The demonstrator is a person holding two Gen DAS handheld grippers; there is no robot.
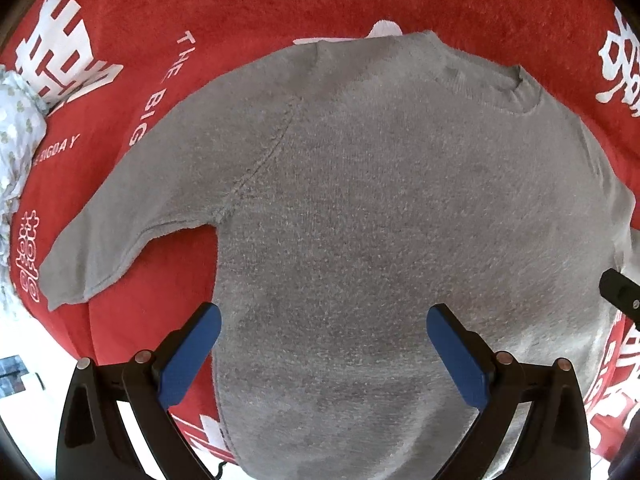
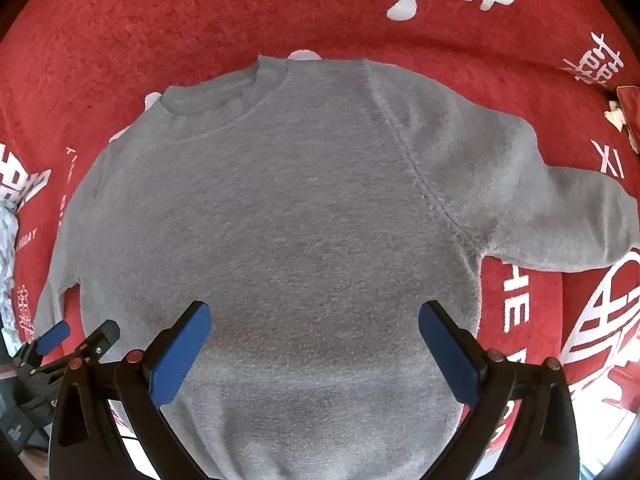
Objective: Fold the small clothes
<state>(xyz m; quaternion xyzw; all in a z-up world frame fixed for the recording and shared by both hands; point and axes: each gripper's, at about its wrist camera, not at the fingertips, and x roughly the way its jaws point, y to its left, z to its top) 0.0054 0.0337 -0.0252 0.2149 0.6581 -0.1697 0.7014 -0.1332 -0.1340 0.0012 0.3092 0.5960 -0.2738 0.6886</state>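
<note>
A small grey long-sleeved sweater (image 1: 360,208) lies flat on a red cloth, neck away from me, both sleeves spread out. In the left wrist view its left sleeve (image 1: 120,224) reaches to the left. In the right wrist view the same sweater (image 2: 280,220) fills the middle and its right sleeve (image 2: 568,216) stretches to the right. My left gripper (image 1: 322,320) hovers open over the sweater's lower left part, nothing between its blue pads. My right gripper (image 2: 314,318) is open too, above the lower body of the sweater. The left gripper (image 2: 76,332) also shows at the left edge of the right wrist view.
The red cloth (image 1: 280,4) with white lettering covers the whole surface. A pale patterned garment (image 1: 16,128) lies bunched at the far left. A small red and white object (image 2: 626,108) sits at the right edge. White floor (image 1: 28,344) shows past the cloth's near left edge.
</note>
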